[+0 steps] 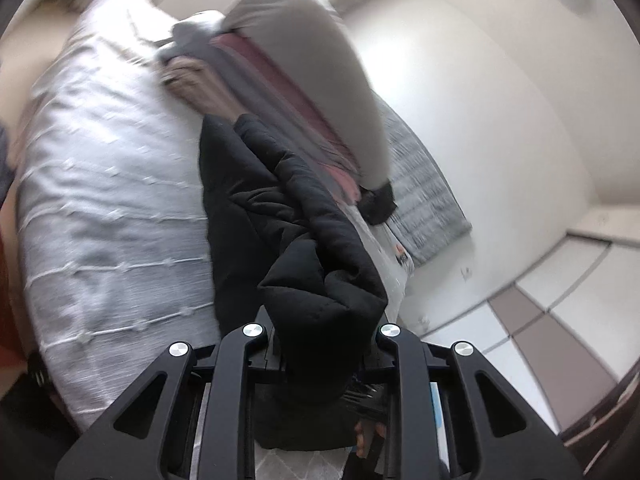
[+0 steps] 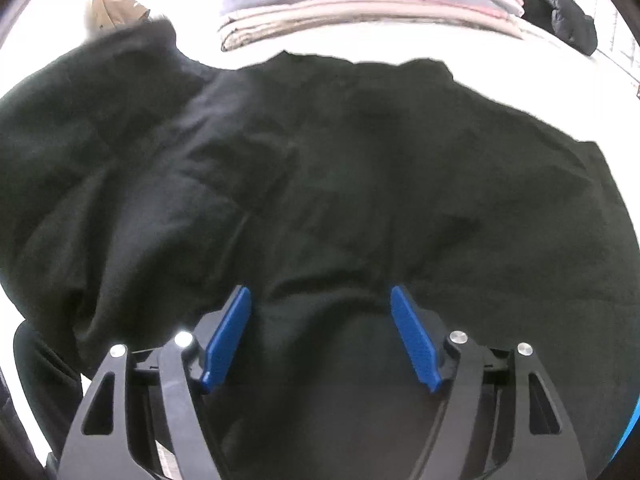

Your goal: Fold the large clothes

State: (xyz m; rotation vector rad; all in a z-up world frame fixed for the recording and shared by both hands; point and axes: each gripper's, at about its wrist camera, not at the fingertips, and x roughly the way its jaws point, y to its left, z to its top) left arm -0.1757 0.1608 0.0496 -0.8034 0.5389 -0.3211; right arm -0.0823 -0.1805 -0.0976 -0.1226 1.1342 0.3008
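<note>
The left claw [image 1: 324,332] is clamped on a bunched fold of the black garment [image 1: 280,208], which runs from the claw toward 12 o'clock, alongside the white bedspread [image 1: 112,184] at 9 o'clock. The right claw [image 2: 320,336] is spread wide, its blue pads [image 2: 228,336] either side of the cloth without pinching it. A stack of folded clothes [image 2: 368,0] sits at 12 o'clock.
</note>
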